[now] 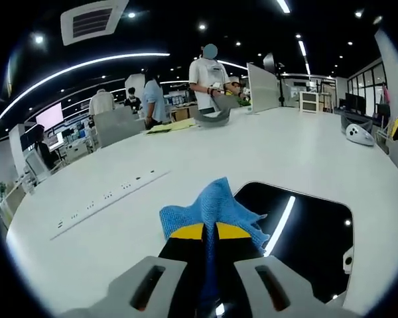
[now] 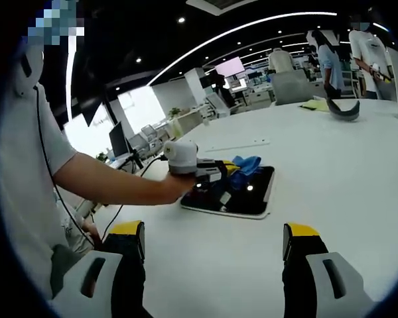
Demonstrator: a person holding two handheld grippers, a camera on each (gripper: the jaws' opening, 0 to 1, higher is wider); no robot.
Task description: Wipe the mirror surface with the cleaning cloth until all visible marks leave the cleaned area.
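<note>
Left gripper (image 1: pixel 209 248) covers mirror's (image 1: pixel 312 232) near edge, cloth (image 1: pixel 212 209) tail is pinched out of sight betw. jaws, any marks on glass too faint to tell.

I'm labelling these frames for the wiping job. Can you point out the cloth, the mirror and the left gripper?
Cloth (image 1: pixel 212 205): left gripper view, on its bunched blue middle.
Mirror (image 1: pixel 312 228): left gripper view, on bare dark glass right of the cloth.
Left gripper (image 2: pixel 229 173): right gripper view, at its jaw tips over the mirror.

White table (image 1: pixel 285 146) carries a dark mirror (image 1: pixel 312 232) and yellow papers (image 1: pixel 169 126)
</note>
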